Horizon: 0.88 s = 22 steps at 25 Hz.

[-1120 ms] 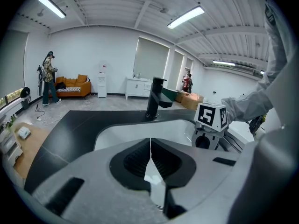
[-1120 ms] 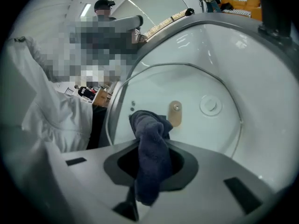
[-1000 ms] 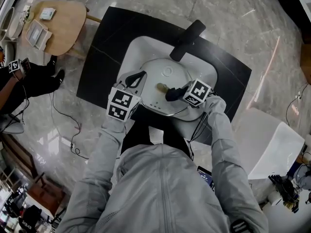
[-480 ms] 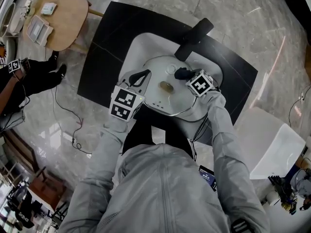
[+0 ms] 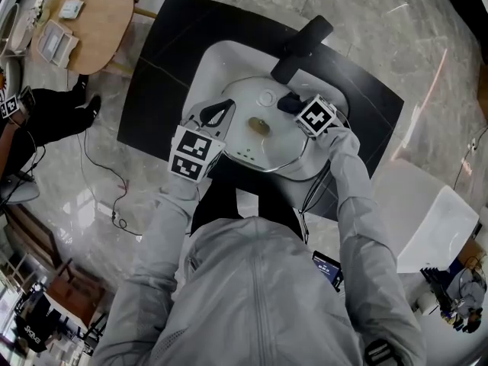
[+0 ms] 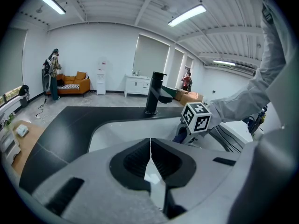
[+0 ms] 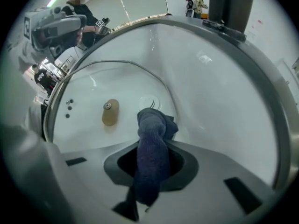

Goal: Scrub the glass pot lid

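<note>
Scrubbing lid point(image 5: 240, 139) | right hand-held gripper point(image 7: 154, 143) pinches cloth point(image 7: 152, 125) beyond lid knob point(image 7: 110, 112) | left hand-held gripper point(image 6: 150, 141) clamps lid rim | risk: hard push frees rim

1. Glass pot lid point(image 5: 268, 148): clear, glossy; thin metal rim; knob point(image 5: 258, 126) tan, wood-like.
2. Cloth point(image 7: 152, 148): dk blue, fuzzy, matt.
3. Sink point(image 5: 218, 62): white, smooth, glossy.
4. Countertop point(image 5: 164, 52): black, matt.
5. Floor point(image 5: 381, 21): polished stone, shiny.

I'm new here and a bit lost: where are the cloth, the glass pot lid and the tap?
cloth point(image 7: 152, 143), right gripper view, its bunched middle
glass pot lid point(image 7: 110, 112), right gripper view, its brown knob
tap point(image 5: 301, 48), head view, its black body
</note>
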Each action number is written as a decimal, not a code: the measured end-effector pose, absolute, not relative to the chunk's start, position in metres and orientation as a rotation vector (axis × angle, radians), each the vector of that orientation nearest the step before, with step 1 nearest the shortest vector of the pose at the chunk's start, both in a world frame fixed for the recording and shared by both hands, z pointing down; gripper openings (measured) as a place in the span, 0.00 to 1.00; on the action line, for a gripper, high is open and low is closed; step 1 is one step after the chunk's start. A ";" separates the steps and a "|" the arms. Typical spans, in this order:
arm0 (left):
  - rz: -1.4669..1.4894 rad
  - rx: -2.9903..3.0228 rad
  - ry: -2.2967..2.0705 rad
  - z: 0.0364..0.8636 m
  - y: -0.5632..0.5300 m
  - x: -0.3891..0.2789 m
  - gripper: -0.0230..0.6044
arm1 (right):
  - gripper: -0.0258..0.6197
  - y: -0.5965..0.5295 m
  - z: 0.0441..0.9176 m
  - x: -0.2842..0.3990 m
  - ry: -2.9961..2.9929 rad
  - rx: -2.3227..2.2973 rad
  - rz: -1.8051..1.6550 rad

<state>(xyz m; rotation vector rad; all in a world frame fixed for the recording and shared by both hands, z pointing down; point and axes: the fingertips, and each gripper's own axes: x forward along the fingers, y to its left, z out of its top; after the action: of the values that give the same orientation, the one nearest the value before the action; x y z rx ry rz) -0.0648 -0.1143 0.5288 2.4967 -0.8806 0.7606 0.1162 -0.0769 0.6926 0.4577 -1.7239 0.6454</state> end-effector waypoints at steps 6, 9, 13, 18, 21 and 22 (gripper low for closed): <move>0.753 2.502 -0.878 0.526 -0.108 -0.062 0.08 | 0.17 -0.039 0.680 0.127 -1.650 0.331 0.761; 0.747 2.506 -0.875 0.524 -0.105 -0.061 0.08 | 0.17 -0.018 0.670 0.124 -1.638 0.254 0.801; 0.739 2.515 -0.873 0.520 -0.103 -0.062 0.08 | 0.16 0.006 0.658 0.111 -1.636 0.158 0.843; 0.731 2.523 -0.879 0.516 -0.102 -0.067 0.08 | 0.17 0.032 0.643 0.095 -1.651 0.064 0.943; 0.719 2.537 -0.879 0.510 -0.103 -0.067 0.08 | 0.16 0.046 0.627 0.082 -1.695 0.000 1.001; 0.716 2.542 -0.875 0.509 -0.102 -0.067 0.08 | 0.16 0.050 0.623 0.076 -1.712 -0.009 1.016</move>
<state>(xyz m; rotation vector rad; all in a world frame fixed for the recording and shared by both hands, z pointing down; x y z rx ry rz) -0.0671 -0.1017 0.5088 2.5420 -0.8750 0.7162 0.0760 0.0503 0.6234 -0.0093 -1.7119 1.0158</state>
